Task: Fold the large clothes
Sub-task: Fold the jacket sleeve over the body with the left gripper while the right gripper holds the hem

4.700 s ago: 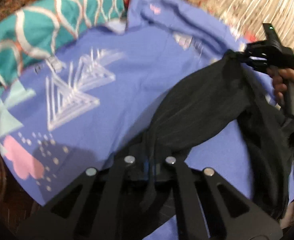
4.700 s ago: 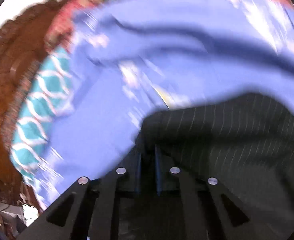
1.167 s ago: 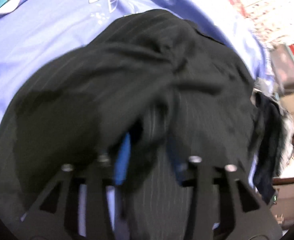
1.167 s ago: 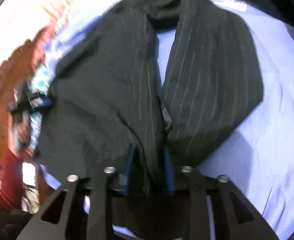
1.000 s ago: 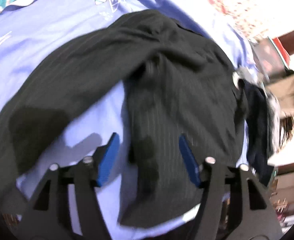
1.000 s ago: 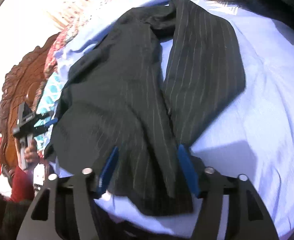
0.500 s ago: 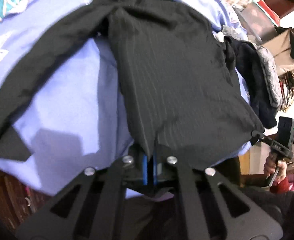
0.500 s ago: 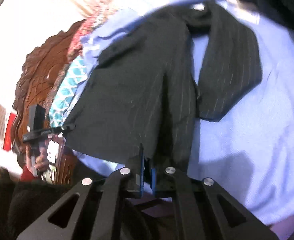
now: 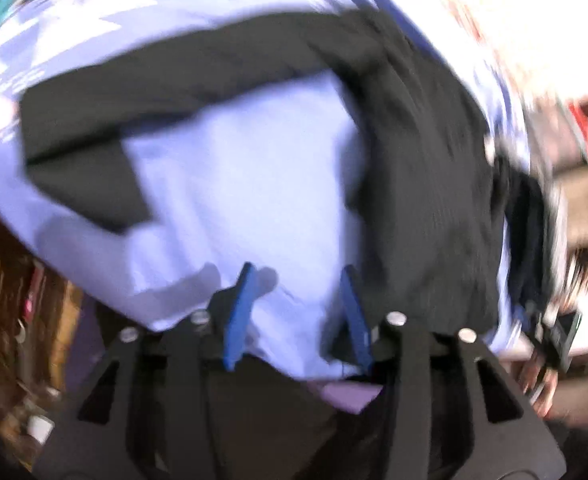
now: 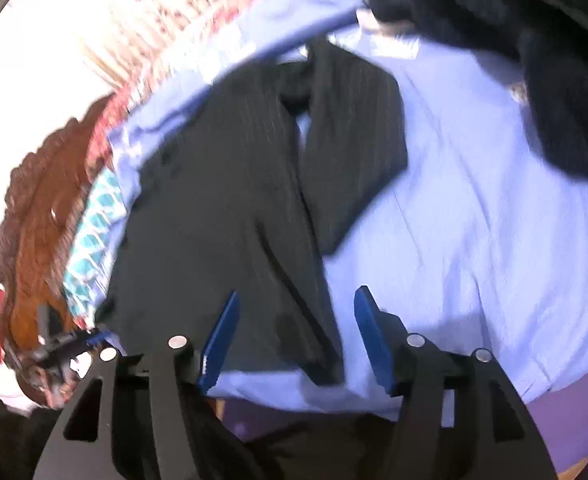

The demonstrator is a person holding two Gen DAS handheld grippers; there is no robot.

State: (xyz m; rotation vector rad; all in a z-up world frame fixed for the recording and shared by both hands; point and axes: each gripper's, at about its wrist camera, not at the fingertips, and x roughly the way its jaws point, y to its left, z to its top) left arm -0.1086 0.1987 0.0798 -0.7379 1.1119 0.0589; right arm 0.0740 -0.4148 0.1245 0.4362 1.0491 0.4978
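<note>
Lying spread across the pale blue printed bedsheet [image 10: 494, 208], the black pinstriped trousers [image 10: 222, 208] form a V, one leg broad and flat, the other shorter and angled away, joined at the far end. The right gripper [image 10: 294, 340] hangs over the near hem with its blue-padded jaws opening, pressing on nothing. The left gripper [image 9: 298, 312] is likewise opening, only sheet between its pads, the trousers [image 9: 426, 184] just beside it.

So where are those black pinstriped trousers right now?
The black pinstriped trousers lie spread on the lavender bedsheet, left of centre in the right wrist view, beside the teal patterned cloth.
</note>
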